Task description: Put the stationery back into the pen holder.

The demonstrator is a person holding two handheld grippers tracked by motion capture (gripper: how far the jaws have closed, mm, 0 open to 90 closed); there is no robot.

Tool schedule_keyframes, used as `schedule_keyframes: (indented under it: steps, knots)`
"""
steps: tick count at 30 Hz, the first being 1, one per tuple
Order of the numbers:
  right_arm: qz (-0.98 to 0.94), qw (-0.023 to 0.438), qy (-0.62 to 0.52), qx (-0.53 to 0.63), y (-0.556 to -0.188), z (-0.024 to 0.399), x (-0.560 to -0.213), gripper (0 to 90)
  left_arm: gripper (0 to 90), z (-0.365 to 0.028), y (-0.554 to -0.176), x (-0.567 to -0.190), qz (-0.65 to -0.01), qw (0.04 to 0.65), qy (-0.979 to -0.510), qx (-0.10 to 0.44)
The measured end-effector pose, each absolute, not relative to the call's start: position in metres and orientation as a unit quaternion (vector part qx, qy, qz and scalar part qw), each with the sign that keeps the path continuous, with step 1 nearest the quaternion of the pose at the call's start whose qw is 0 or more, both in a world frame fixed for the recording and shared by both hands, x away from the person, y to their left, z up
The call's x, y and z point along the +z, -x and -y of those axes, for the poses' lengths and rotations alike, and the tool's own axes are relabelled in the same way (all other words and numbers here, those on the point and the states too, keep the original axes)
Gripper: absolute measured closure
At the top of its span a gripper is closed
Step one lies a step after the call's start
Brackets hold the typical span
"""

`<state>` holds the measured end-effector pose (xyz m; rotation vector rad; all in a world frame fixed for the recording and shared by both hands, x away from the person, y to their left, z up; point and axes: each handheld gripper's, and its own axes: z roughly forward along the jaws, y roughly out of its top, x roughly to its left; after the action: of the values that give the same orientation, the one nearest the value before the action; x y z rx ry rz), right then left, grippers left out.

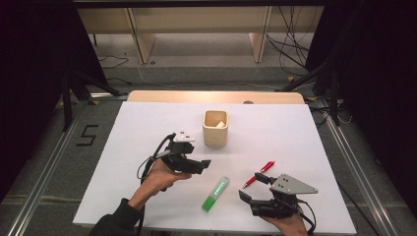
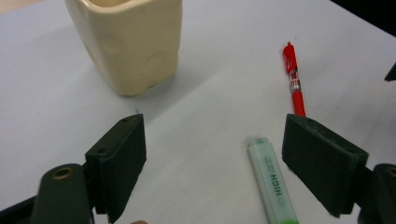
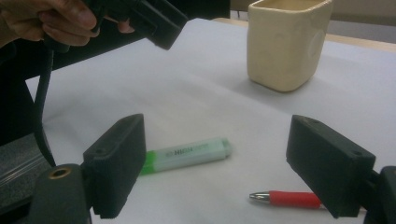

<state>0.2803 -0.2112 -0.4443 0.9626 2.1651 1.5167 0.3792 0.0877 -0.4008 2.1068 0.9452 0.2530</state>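
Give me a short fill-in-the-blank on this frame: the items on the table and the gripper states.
1. The highlighter on the table is ____ in colour.
2. The pen beside it is ____.
3. The cup stands ____.
4. The left gripper has its jaws ____, with nothing held.

Missing words: green; red; upright; open

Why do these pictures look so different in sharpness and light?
High view: bright white table, dark surroundings, things small and soft. Left claw view: jaws blurred up close, cream cup casts a soft shadow. Right claw view: green highlighter fairly sharp, the hand at top left dim.
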Motion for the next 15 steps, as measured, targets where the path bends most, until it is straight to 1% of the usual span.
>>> schedule_keyframes:
  steps: [15]
  knots:
    - [-0.759,0.168,-0.339,0.529,-0.280,0.212,-0.444,20.7,20.5,-0.069,-0.359,-0.415,-0.352,0.339,-0.869,0.077]
